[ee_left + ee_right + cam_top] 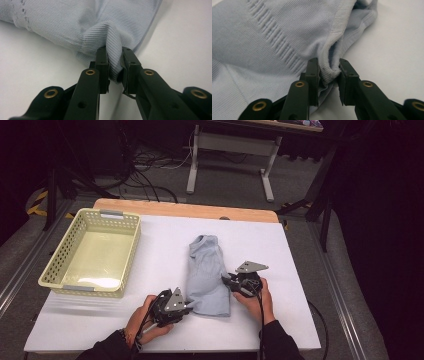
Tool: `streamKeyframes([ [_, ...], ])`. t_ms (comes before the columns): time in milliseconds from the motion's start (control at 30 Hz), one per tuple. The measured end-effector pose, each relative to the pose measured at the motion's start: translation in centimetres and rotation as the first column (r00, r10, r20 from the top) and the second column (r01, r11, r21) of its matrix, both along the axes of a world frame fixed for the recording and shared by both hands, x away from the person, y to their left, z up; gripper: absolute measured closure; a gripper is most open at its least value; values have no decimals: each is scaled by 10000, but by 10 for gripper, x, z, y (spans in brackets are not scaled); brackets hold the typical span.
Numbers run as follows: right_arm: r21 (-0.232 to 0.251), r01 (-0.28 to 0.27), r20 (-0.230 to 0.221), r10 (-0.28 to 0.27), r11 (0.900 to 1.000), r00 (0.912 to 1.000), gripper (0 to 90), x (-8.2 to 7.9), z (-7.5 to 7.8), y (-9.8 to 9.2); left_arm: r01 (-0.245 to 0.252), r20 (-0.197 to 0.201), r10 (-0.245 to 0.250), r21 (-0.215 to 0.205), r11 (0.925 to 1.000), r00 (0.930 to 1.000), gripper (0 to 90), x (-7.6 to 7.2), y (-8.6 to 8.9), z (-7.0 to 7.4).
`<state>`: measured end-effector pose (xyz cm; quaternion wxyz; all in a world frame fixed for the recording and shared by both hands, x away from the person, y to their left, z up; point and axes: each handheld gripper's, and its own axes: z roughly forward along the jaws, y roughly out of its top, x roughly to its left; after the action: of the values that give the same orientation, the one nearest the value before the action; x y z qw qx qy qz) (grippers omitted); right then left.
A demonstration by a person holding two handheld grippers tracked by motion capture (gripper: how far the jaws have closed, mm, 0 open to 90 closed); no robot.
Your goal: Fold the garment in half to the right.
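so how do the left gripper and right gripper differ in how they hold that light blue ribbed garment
The left gripper pinches a bunched near corner of the light blue ribbed garment; the right gripper pinches a thick hemmed edge farther up its side. The left gripper sits nearer the person, the right gripper farther in. Both are shut on fabric, low over the white table.

The white table (150, 330) is brightly lit from above, while the room around it is left dark. Glare is seen inside the yellow basket (55, 270). In both gripper views the black jaws nearest the lens are softly blurred.
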<state>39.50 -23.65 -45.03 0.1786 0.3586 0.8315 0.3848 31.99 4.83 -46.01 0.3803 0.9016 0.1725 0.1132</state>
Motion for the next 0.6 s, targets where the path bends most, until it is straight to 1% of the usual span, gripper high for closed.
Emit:
streamKeyframes([
  [33,81,31,88,-32,10000,10000,735,-1,2,-1,75,-19,-75,-82,9999,10000,779,1,0,0],
  [67,229,184,330,-191,9996,9993,783,-3,6,-4,4,-7,-4,-102,9999,10000,763,1,1,-1],
  [100,229,184,330,-191,9996,9993,783,-3,6,-4,4,-7,-4,-102,9999,10000,750,1,1,-1],
  [133,290,197,484,-211,9994,9986,801,-4,9,-5,-6,14,7,-97,10000,10000,750,1,1,-1],
  [167,411,173,718,-202,9990,9972,832,-7,14,-7,-27,20,27,-93,10000,10000,721,0,1,-1],
  [200,411,173,718,-202,9990,9972,832,-7,14,-7,-27,20,27,-93,10000,10000,692,0,1,-1],
  [233,251,193,835,-213,9995,9963,841,-9,15,-6,-34,-11,33,-115,9999,10000,640,0,1,0],
  [267,251,193,835,-213,9995,9963,841,-9,15,-6,-34,-11,33,-115,9999,10000,595,0,1,0],
  [300,161,202,831,-214,9997,9963,843,-9,14,-5,62,-26,-62,-140,9999,10000,595,-1,2,0],
  [333,111,278,773,-286,9996,9966,844,-8,13,-7,3,121,0,-204,9998,9999,500,-3,3,4],
  [367,111,278,773,-286,9996,9966,844,-8,13,-7,3,121,0,-204,9998,9999,474,-3,3,4],
  [400,133,342,723,-351,9993,9968,845,-7,13,-8,56,183,-46,-525,9986,9998,474,-4,6,9],
  [433,140,476,606,-483,9988,9970,845,-7,12,-9,87,155,-72,-1017,9948,9999,471,-5,10,16],
  [467,154,580,534,-587,9982,9968,844,-7,11,-11,32,303,4,-1195,9928,9995,494,-5,13,21],
  [500,126,608,494,-614,9981,9969,844,-8,11,-12,-125,480,194,-1385,9903,9987,518,-4,15,27],
  [533,69,626,427,-628,9980,9971,843,-8,9,-12,-218,591,304,-1423,9896,9978,575,-3,15,30],
  [567,33,612,357,-612,9981,9975,842,-8,8,-12,-335,765,440,-1337,9905,9961,599,0,16,33],
  [600,12,621,292,-621,9981,9976,841,-8,6,-12,-435,829,549,-1337,9901,9950,652,4,15,35],
])
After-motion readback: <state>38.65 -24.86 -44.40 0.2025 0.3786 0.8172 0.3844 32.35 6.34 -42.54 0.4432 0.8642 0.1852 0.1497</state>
